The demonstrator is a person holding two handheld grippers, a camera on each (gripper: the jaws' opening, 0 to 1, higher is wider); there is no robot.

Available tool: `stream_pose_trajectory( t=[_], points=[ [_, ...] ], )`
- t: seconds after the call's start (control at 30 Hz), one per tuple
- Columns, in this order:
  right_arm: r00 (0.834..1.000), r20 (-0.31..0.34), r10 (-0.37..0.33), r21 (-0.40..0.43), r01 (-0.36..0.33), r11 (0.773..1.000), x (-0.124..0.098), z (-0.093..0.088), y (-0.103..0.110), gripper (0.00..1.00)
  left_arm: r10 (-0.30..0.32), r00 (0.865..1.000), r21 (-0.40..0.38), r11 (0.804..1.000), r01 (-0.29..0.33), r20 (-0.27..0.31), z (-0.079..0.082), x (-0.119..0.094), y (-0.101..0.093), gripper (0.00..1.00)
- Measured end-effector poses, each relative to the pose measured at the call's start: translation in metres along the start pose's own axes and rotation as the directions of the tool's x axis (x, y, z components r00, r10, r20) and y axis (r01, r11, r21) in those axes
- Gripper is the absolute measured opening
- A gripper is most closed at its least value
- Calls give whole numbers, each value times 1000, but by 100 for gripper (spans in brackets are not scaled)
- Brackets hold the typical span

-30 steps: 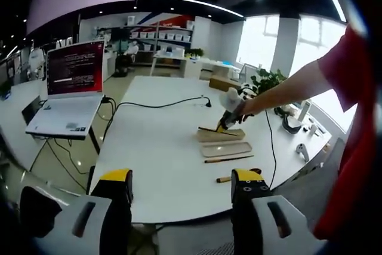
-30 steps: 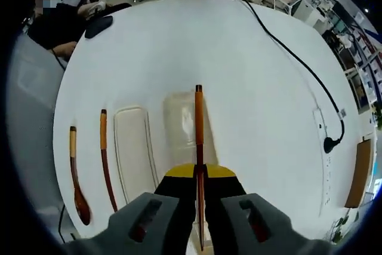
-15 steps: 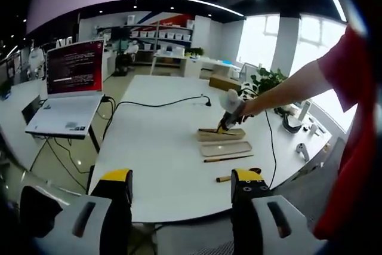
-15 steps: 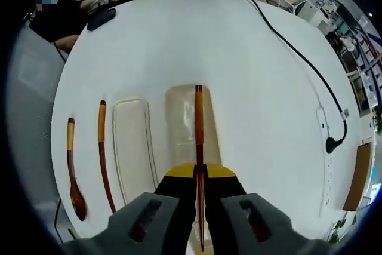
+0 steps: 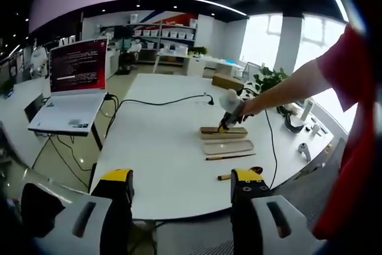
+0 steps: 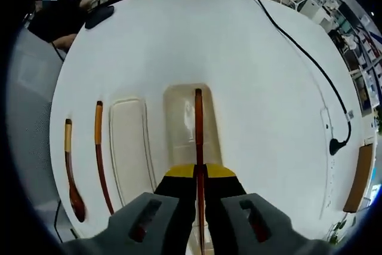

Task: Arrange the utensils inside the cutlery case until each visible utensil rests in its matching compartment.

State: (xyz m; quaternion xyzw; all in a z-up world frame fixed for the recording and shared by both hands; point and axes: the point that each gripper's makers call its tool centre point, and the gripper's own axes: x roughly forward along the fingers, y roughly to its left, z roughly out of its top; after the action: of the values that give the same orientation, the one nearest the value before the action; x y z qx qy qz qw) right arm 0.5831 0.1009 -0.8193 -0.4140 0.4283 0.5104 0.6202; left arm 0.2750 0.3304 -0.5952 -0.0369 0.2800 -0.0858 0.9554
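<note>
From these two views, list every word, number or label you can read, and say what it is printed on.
None can be read.
Laptop screen: pale rows of text on red, too blurred to make out.
Shelf boxes at the back of the room: any labels too small.
Chopstick, cutlery case, spoon: no markings seen.

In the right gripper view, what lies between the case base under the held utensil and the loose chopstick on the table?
The case's lid lies there, open side up, between the case base and the loose chopstick, in the right gripper view.

No readable text, labels, brands or numbers. A laptop screen (image 5: 76,67) in the left gripper view shows pale lines on red, too blurred to read.
</note>
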Motion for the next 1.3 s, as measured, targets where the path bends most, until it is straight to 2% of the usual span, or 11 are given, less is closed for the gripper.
stream_pose_trajectory(
  t=[0.17,0.43,0.53,0.9,1.17,1.3],
  points=[
    [1000,-23,6,1,-6,1000,3,-6,-2,0,-9,1000,7,1000,9,-4,1,3,-4,68],
    [1000,-2,-5,36,5,999,-4,-9,-7,0,-12,1000,9,1000,12,4,3,1,-5,68],
    [1000,9,-19,44,19,999,-10,-6,-7,4,-16,1000,14,1000,16,10,4,-1,-7,68],
    [996,41,-85,40,83,996,-42,2,-3,5,-33,998,32,999,31,62,14,-12,-12,68],
    [989,77,-128,52,124,991,-72,7,8,8,-61,994,49,997,57,90,17,-20,-21,68],
    [985,92,-146,54,142,988,-87,11,21,10,-73,991,56,996,67,109,18,-24,-22,68]
  ],
)
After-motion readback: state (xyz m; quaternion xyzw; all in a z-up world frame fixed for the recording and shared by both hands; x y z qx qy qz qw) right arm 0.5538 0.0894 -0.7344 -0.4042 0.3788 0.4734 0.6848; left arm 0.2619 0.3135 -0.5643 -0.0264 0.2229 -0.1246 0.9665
